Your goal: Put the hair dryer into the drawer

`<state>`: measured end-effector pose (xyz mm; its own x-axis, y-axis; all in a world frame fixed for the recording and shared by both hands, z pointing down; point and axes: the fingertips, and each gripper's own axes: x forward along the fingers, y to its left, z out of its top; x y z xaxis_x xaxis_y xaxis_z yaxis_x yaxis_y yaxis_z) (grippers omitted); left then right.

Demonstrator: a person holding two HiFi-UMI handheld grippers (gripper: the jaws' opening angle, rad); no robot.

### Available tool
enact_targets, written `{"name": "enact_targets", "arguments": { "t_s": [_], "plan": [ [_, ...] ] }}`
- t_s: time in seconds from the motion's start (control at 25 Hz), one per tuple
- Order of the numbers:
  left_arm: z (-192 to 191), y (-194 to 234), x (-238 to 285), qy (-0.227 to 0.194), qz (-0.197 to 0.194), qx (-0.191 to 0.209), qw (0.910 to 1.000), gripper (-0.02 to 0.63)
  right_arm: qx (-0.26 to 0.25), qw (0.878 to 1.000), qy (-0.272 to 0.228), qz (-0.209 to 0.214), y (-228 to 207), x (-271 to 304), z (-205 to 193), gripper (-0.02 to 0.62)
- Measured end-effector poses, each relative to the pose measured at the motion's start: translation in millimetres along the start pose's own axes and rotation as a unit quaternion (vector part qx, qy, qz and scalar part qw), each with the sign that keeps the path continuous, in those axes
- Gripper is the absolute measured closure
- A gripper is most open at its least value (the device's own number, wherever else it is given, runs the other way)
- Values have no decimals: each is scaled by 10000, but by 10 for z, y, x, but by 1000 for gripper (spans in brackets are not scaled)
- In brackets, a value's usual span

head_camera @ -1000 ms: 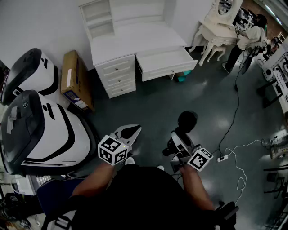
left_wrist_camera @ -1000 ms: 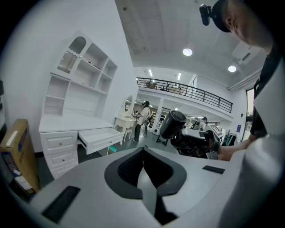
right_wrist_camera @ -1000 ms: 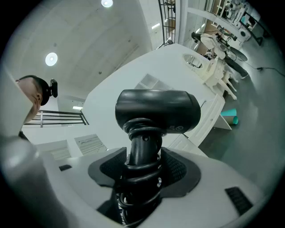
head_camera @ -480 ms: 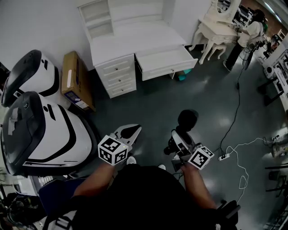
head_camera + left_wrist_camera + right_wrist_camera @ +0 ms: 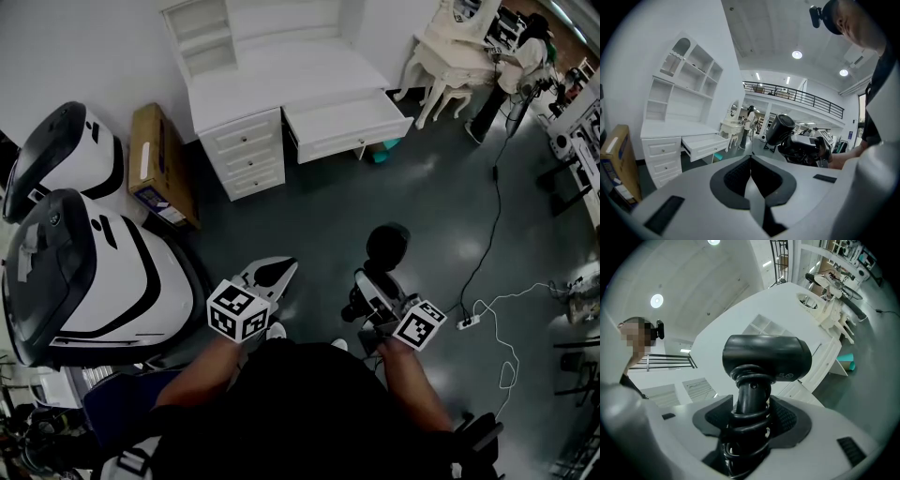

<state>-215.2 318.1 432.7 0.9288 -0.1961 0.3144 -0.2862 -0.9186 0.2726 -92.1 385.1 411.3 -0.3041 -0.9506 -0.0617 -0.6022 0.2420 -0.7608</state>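
A black hair dryer (image 5: 386, 246) stands upright in my right gripper (image 5: 367, 287), which is shut on its cord-wrapped handle (image 5: 749, 416); the dryer's round head (image 5: 767, 357) rises above the jaws. My left gripper (image 5: 284, 269) hangs beside it to the left, shut with nothing between its jaws, whose tips touch (image 5: 750, 158). The white desk (image 5: 281, 80) stands across the floor ahead, with its wide drawer (image 5: 347, 124) pulled open. In the left gripper view the dryer (image 5: 780, 129) is at the right and the open drawer (image 5: 704, 145) at the left.
Two large white-and-black machines (image 5: 84, 272) fill the left side. A cardboard box (image 5: 155, 164) leans by the desk's small drawers (image 5: 246, 155). A cable with a power strip (image 5: 466, 323) lies on the floor at right. A person (image 5: 520, 66) stands at an ornate dressing table (image 5: 450, 61).
Both grippers have hardly shifted. The hair dryer has edged slightly forward, and the desk sits a little higher in the head view.
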Motion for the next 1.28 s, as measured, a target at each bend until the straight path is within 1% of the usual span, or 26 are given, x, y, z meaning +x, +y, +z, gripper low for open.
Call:
{"name": "enact_targets", "arguments": {
  "t_s": [0.16,0.44,0.64,0.84,1.04,1.28],
  "plan": [
    [-35,65,-78,41,-27,28,10000,597,3,10000,21,-7,47,64,-74,337],
    [-53,262,-191,94,-39,179,9998,597,-69,9999,-25,-156,87,208,-149,337],
    [-30,491,-321,57,-157,178,9997,597,-49,9995,-99,-285,129,401,-276,337],
    [-135,787,-449,151,-268,74,9995,597,-14,9989,-160,-431,155,603,-443,337],
    [-162,891,-415,240,-404,-21,9989,597,61,9983,-153,-561,144,659,-491,337],
    [-187,907,-231,339,-553,-34,9979,597,42,9980,-157,-611,53,724,-385,337]
  ]
}}
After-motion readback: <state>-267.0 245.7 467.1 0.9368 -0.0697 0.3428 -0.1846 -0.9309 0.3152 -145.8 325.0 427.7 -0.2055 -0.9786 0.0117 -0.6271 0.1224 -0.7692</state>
